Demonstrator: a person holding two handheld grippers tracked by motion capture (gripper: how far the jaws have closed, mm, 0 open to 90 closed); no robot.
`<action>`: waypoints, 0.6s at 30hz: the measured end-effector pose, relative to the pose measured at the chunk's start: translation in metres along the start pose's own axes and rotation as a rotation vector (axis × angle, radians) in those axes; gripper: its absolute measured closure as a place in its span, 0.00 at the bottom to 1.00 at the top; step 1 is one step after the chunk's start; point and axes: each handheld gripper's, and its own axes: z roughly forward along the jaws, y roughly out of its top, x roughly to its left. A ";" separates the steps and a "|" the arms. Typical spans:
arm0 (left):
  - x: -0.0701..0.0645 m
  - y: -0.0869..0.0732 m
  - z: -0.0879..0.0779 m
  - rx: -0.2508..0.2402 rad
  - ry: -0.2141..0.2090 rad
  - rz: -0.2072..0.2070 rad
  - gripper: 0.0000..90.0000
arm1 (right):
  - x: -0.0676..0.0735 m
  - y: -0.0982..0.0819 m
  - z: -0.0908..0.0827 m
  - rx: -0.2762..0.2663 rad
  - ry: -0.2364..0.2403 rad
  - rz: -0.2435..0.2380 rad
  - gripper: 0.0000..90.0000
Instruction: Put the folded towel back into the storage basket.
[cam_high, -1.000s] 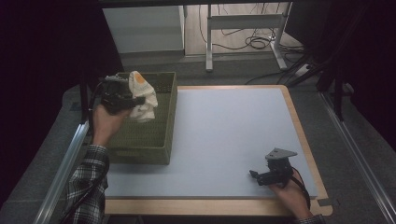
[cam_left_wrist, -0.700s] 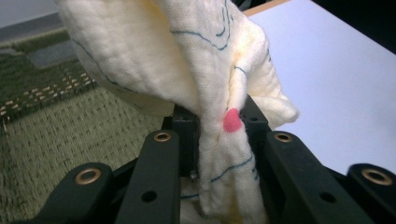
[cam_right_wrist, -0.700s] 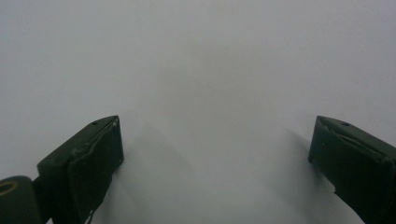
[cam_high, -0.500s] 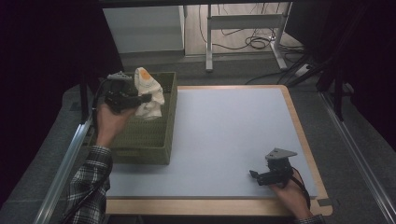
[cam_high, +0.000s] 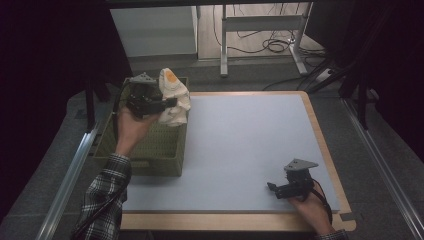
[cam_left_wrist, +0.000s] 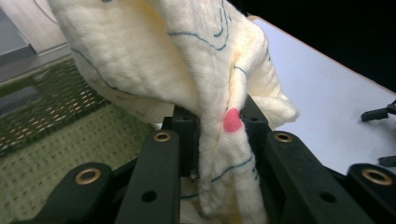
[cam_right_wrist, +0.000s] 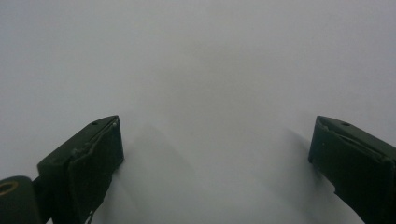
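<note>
A cream cloth with thin blue lines and an orange spot hangs bunched over the right rim of a green woven basket. My left gripper is shut on it, held up above the basket. In the left gripper view the cloth is pinched between the black jaws of the left gripper, a pink mark at the pinch. My right gripper rests near the mat's front right corner, open, its jaws wide apart over bare white surface in the right gripper view.
A white mat with a wooden border covers the table. The basket stands at its left edge. Behind the table are a white cabinet, a desk frame and cables on the floor. Metal rails run along both sides.
My left gripper has carried the cloth up and to the right, from over the basket's middle to its right rim. The right gripper has not moved.
</note>
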 end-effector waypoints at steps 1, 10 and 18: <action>-0.003 0.001 0.003 -0.002 -0.006 0.005 0.83 | 0.000 0.000 0.000 0.000 0.000 -0.001 0.03; -0.024 0.009 0.025 -0.014 -0.047 0.040 0.83 | 0.000 0.000 0.000 0.001 0.001 0.002 0.03; -0.048 0.015 0.050 -0.002 -0.098 0.076 0.83 | 0.000 0.000 0.000 0.001 0.001 0.001 0.03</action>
